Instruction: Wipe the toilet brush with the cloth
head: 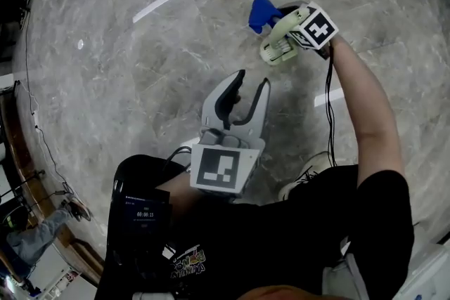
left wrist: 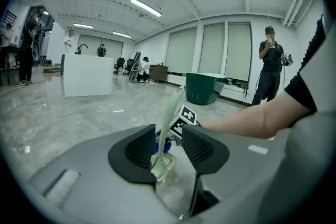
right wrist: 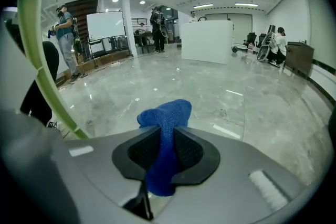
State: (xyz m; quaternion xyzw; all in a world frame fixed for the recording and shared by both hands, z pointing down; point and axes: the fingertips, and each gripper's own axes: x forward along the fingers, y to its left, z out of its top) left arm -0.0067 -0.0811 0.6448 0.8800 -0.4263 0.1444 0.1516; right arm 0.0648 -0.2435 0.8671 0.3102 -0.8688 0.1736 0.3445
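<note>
The right tool (right wrist: 167,139) pinches the blue cloth (right wrist: 167,113) just beside the pale green toilet brush (left wrist: 169,113), which stands upright on the marble floor (head: 140,81). The left tool (head: 244,98), spread and empty, faces its handle; wiping seems not yet begun

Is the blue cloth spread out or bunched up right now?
Bunched up: the blue cloth sits clamped in the right gripper, wadded above it.
</note>
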